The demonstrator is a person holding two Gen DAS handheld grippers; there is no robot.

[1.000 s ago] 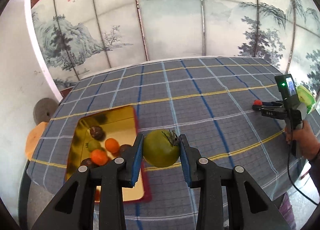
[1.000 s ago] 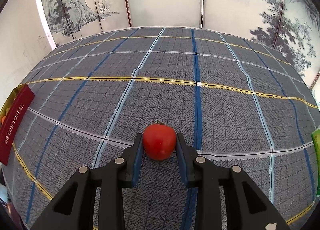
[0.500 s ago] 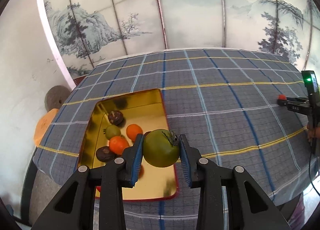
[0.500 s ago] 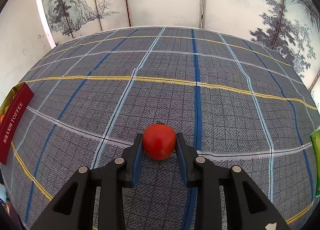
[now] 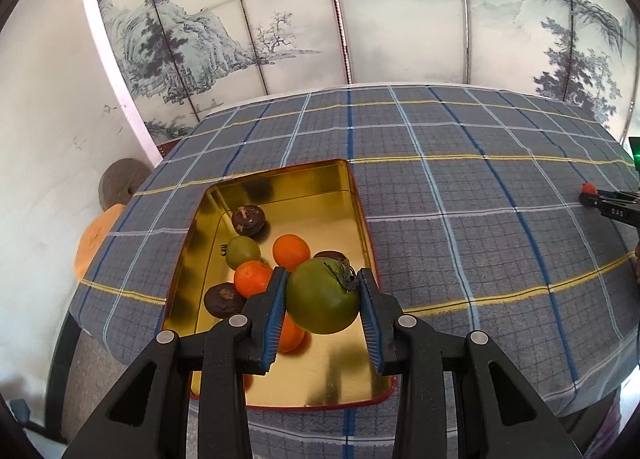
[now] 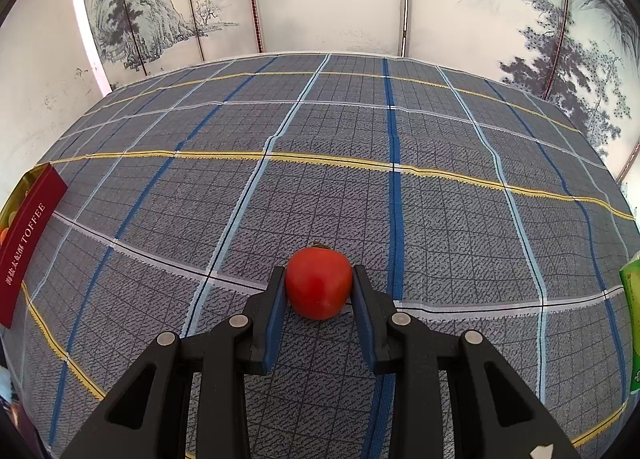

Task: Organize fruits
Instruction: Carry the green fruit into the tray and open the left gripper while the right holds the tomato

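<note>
My left gripper (image 5: 323, 299) is shut on a green tomato (image 5: 320, 297) and holds it above the gold tin tray (image 5: 320, 371). The tray holds oranges (image 5: 291, 251), a small green fruit (image 5: 242, 252) and dark brown fruits (image 5: 248, 219). My right gripper (image 6: 319, 291) is shut on a red tomato (image 6: 319, 288) just over the plaid tablecloth (image 6: 360, 187). The right gripper also shows in the left wrist view (image 5: 612, 209) at the far right edge. The tray's red side, marked TOFFEE, shows in the right wrist view (image 6: 28, 243) at the far left.
A painted folding screen (image 5: 400, 19) stands behind the table. A green packet (image 6: 632, 319) lies at the table's right edge. An orange stool (image 5: 94, 241) and a round grey object (image 5: 118, 189) sit beyond the table's left edge.
My left gripper has carried the green tomato leftward from beside the tray to over its inside. The right gripper and the red tomato have stayed put.
</note>
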